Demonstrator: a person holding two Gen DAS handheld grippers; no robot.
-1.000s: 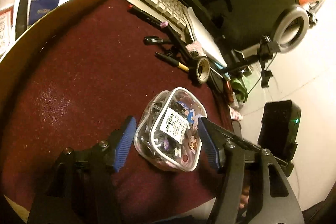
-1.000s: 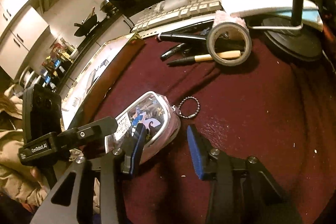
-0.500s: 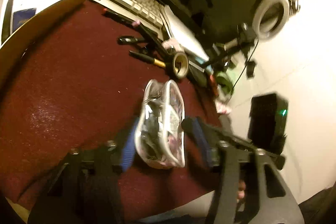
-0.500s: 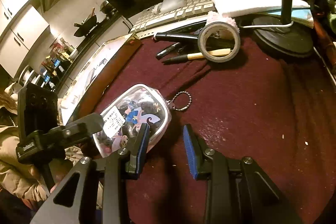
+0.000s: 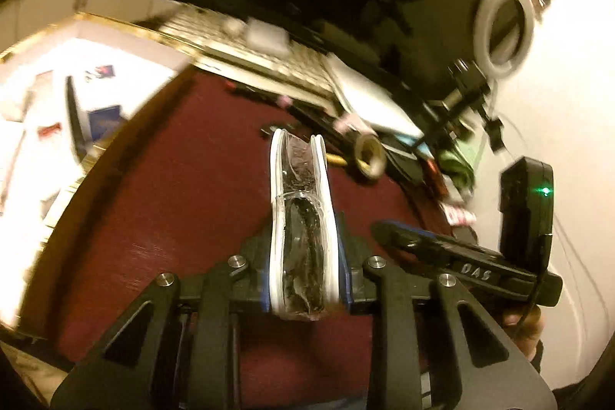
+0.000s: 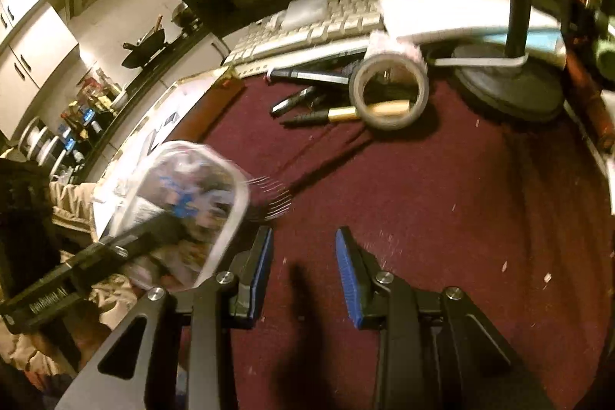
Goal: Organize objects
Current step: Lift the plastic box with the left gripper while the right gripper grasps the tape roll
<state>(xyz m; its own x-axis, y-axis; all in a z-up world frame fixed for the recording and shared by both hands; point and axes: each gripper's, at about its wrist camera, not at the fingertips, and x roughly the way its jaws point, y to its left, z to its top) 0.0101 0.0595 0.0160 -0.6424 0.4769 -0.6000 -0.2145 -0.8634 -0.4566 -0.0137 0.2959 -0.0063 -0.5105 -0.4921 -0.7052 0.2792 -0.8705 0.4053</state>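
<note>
My left gripper (image 5: pixel 305 264) is shut on a clear white-rimmed pouch (image 5: pixel 301 218) full of small trinkets, held edge-on above the maroon mat (image 5: pixel 173 198). In the right wrist view the pouch (image 6: pixel 184 202) appears blurred at the left, lifted off the mat, its ball chain (image 6: pixel 269 198) swinging. My right gripper (image 6: pixel 303 264) is open and empty over the mat, just right of the pouch. A tape roll (image 6: pixel 390 95) and several pens (image 6: pixel 307 102) lie at the mat's far edge.
A white keyboard (image 6: pixel 307 29) and papers (image 6: pixel 442 10) lie behind the pens. A black lamp base (image 6: pixel 511 87) stands at the far right. A ring light (image 5: pixel 503 25) stands beyond the desk. White papers (image 5: pixel 57 122) lie left of the mat.
My left gripper closed on the pouch, turned it on edge and lifted it off the mat. My right gripper stayed open and drew slightly back.
</note>
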